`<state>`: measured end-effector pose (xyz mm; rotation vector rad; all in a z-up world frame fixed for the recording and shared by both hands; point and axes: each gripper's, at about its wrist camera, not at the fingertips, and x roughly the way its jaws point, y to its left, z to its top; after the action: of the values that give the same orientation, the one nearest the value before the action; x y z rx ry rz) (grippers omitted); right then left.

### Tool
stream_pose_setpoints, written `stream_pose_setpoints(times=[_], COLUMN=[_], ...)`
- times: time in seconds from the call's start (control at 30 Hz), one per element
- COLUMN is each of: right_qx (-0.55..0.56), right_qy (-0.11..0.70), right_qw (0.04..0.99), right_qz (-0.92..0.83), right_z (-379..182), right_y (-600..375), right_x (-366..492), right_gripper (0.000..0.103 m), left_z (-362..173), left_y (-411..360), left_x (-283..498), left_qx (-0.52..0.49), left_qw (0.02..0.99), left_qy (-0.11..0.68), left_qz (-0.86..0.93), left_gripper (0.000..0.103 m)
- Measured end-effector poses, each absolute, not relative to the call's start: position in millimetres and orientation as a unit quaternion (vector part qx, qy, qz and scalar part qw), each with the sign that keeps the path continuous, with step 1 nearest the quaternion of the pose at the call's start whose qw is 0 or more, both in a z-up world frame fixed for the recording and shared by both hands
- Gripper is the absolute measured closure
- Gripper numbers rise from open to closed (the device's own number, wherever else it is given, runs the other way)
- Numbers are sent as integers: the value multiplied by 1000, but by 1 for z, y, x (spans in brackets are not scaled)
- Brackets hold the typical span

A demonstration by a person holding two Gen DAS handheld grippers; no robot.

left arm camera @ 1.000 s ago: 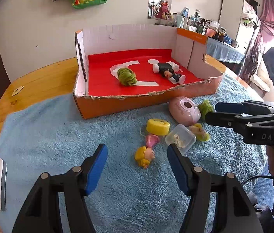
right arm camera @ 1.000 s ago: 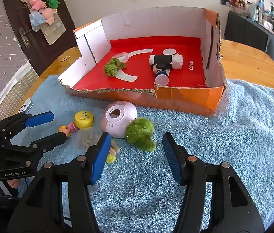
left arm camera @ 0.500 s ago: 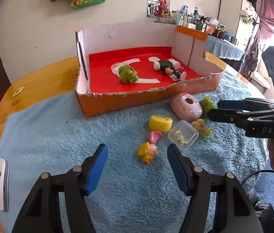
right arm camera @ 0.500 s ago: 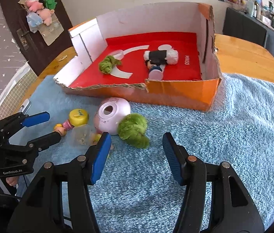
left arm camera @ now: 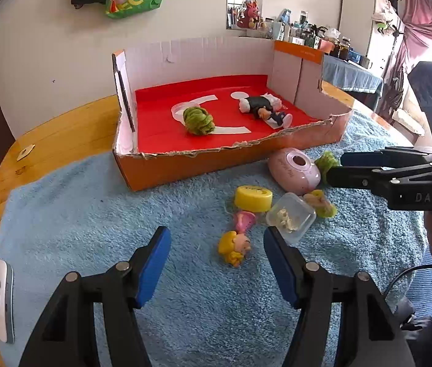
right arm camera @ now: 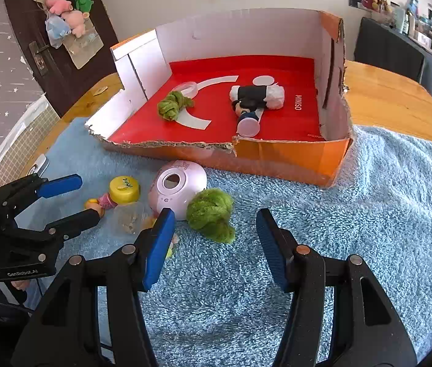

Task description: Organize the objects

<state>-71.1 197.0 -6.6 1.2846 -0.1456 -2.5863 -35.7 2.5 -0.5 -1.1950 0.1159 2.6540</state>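
Both your grippers, left gripper [left arm camera: 217, 258] and right gripper [right arm camera: 212, 238], hover with jaws apart and empty above the toys on the blue towel [left arm camera: 93, 202] before the cardboard box [left arm camera: 216, 159].

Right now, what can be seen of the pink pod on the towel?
The pink pod is a smooth, glossy, egg-like shell, apparently plastic, with a round hole ringed in white facing up. It lies on its side on the blue towel just before the box, with the green plush against it. No claw touches it.
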Motion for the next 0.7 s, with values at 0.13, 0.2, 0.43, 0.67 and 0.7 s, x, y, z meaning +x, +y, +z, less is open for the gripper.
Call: stream_pose_setpoints(times=[0.13, 0.2, 0.43, 0.67, 0.7], right_qx=[442, 443, 444, 443, 443], right_qy=[-52, -53, -48, -49, -49], right_qw=[122, 120, 116, 117, 118], right_qz=[-887, -887, -887, -887, -887], right_z=[-10, -12, -15, -15, -15], right_y=[197, 198, 199, 200, 201], right_x=[-69, -69, -70, -73, -74], right_gripper=[49, 49, 53, 53, 53], left_z=[-4, -4, -10, -11, -12], left_y=[5, 6, 9, 13, 13], left_x=[-35, -36, -40, -44, -45], left_qx=[-408, -407, -411, -409, -410], left_qw=[121, 122, 125, 131, 134], left_qy=[42, 43, 41, 42, 42], left_qz=[904, 904, 902, 902, 901], left_gripper=[37, 37, 51, 56, 58])
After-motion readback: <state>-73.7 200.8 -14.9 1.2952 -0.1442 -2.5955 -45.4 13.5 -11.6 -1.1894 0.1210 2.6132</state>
